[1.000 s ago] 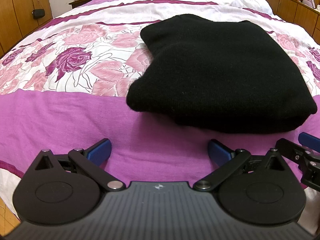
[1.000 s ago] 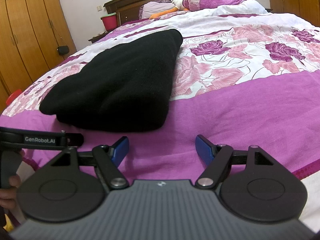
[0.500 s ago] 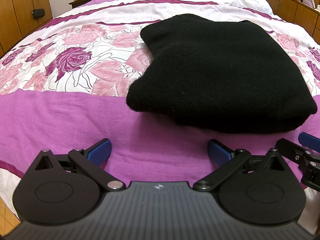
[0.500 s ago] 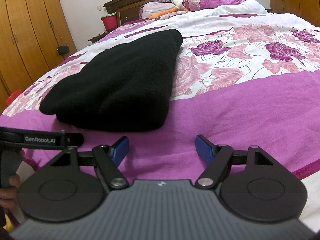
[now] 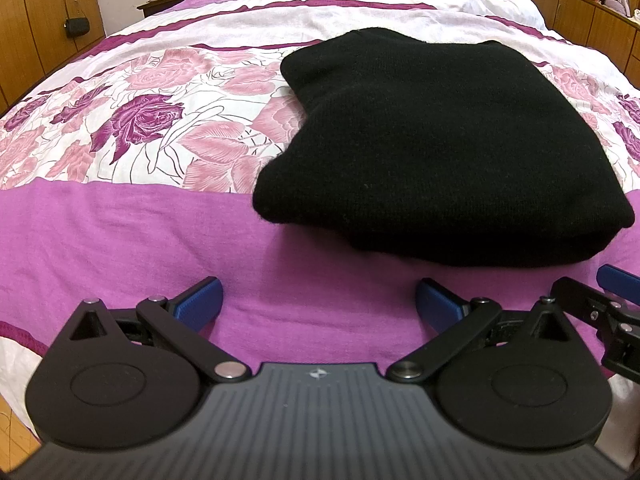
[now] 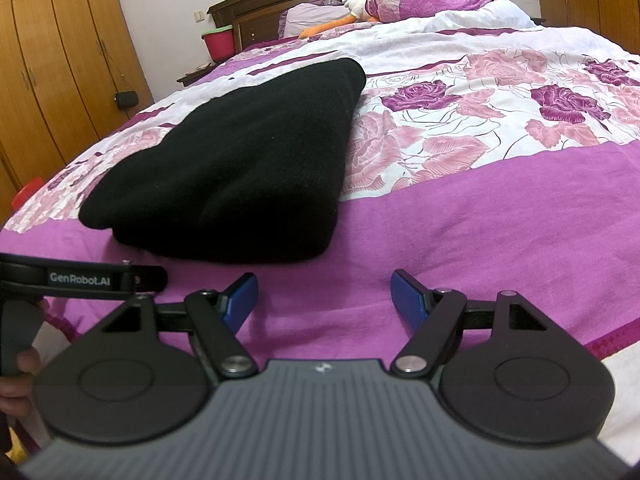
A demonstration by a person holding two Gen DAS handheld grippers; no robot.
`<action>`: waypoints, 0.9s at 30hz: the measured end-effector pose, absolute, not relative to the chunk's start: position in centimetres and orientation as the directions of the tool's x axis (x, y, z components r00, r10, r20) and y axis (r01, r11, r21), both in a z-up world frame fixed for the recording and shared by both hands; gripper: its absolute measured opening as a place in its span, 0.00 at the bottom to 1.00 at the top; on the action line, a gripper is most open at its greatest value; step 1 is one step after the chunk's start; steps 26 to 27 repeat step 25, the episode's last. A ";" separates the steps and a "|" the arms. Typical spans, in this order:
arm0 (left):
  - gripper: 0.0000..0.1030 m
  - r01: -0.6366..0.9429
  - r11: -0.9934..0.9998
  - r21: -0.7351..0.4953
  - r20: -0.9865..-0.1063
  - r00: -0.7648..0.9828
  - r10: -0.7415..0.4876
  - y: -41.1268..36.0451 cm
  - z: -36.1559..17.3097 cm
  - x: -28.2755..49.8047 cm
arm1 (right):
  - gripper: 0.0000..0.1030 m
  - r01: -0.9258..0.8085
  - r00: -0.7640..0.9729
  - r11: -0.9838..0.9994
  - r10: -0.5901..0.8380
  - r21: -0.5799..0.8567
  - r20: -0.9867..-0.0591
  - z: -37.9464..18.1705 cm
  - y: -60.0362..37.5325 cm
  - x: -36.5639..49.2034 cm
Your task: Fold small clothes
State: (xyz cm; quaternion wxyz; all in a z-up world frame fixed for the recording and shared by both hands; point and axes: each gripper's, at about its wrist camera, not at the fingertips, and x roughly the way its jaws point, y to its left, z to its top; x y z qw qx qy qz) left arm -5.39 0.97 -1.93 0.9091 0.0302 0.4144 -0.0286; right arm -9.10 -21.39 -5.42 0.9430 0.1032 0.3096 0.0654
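A: Left wrist view first. The left gripper [image 5: 318, 300] has its blue pads spread wide with nothing between them, only purple bedspread [image 5: 120, 232] below. The black knitted garment [image 5: 448, 152] lies ahead and to the right of the fingers, clear of them, not touched.

B: Any change from a second back?

A: None. The garment's outline, the pads and the bedspread sit exactly as they did. At the right edge you can see part of the other tool, parked just beside this one.

B: And the garment itself?

A: Already a thick, compact bundle with a rounded folded edge facing the tool. It reads as folded, I'd say.

B: Over to the right wrist view.

A: The right gripper [image 6: 324, 300] is likewise spread and empty, over the purple band of the spread. The garment [image 6: 240, 160] is ahead and to its left, well off the pads. To the left is the other tool's black bar with its printed label, and a hand [image 6: 16, 380] on the handle low at the left edge.

B: Anything shifted here?

A: Nothing; frame for frame it matches. Both tools hang motionless short of the garment.

B: So what does that mean for the job?

A: My read: this piece is finished and they're pausing. Either it's the end, or another garment is due. No other loose clothing lies near the tools.
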 end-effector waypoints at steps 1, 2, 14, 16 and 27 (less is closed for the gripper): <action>1.00 0.077 0.997 0.031 -0.755 0.655 -0.027 1.0 -1.9 -5.4 | 0.72 -0.060 0.800 0.970 0.187 0.235 -0.570 -5.4 -21.4 -9.1; 1.00 0.077 0.997 0.031 -0.755 0.655 -0.027 1.0 -1.9 -5.4 | 0.72 -0.060 0.800 0.970 0.187 0.234 -0.570 -5.4 -21.4 -9.1; 1.00 0.078 0.996 0.031 -0.755 0.655 -0.027 1.0 -1.9 -5.4 | 0.72 -0.059 0.800 0.970 0.187 0.234 -0.571 -5.4 -21.4 -9.1; 1.00 0.078 0.997 0.031 -0.755 0.655 -0.028 1.0 -1.9 -5.4 | 0.72 -0.059 0.800 0.970 0.187 0.234 -0.571 -5.4 -21.4 -9.1; 1.00 0.085 0.996 0.036 -0.756 0.654 -0.029 0.9 -2.0 -5.5 | 0.72 -0.060 0.800 0.971 0.186 0.233 -0.571 -5.4 -21.4 -9.1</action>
